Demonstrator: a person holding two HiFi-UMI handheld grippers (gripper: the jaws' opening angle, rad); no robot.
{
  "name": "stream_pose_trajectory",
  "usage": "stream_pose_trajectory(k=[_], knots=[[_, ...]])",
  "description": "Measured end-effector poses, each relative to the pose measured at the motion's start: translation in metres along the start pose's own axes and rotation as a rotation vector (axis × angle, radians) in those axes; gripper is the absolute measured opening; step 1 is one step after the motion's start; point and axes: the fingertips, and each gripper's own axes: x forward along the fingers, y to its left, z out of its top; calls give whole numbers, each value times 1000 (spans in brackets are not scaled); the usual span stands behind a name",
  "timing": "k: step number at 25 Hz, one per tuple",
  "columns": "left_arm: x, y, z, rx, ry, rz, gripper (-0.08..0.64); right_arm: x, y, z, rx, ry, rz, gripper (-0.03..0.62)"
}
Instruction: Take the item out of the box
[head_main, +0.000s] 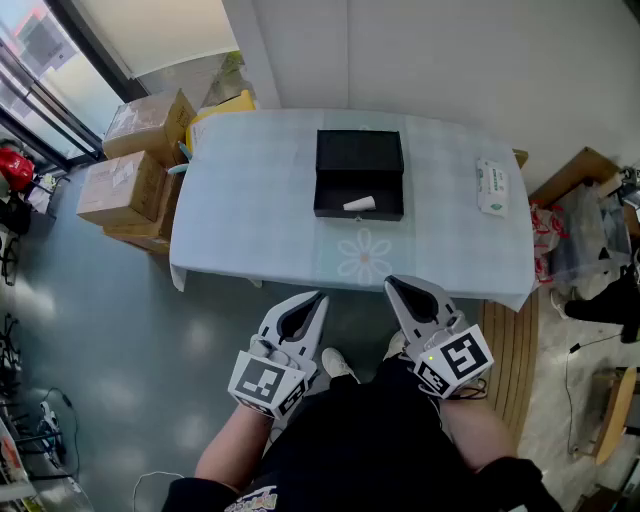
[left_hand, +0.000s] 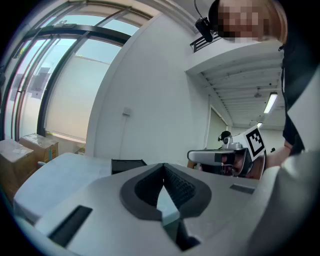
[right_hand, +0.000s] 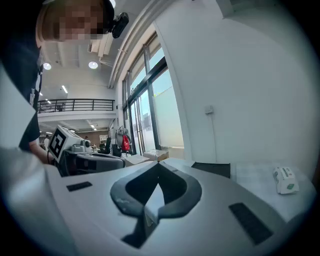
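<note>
Two grippers hang side by side just short of the near edge of the worktop (head_main: 250, 190), above the floor. The left gripper (head_main: 317, 299) has its jaws pressed together with nothing between them, and the right gripper (head_main: 392, 284) is closed and empty just the same. Out in the middle of the pale cloth sits the black box (head_main: 335, 195), open, with the small white item (head_main: 359, 204) lying inside against its near wall. A pack of wipes (head_main: 492, 188) lies well off to the right, and cardboard boxes (head_main: 130, 175) are stacked on the floor at the left.
</note>
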Motion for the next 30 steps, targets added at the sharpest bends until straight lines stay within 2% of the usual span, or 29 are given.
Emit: stream_pose_trajectory(k=[10,24,30], knots=[[-8,-8,0,-4,-3,-11,9,-7,7,0,-1,-7,-6,9],[-12,-2,1,33,-2,-21,9,3,9,1,4,-22,-18,9],[-11,1,-3,14,0,-11,9,8,8,1,-9,-13,-5,9]])
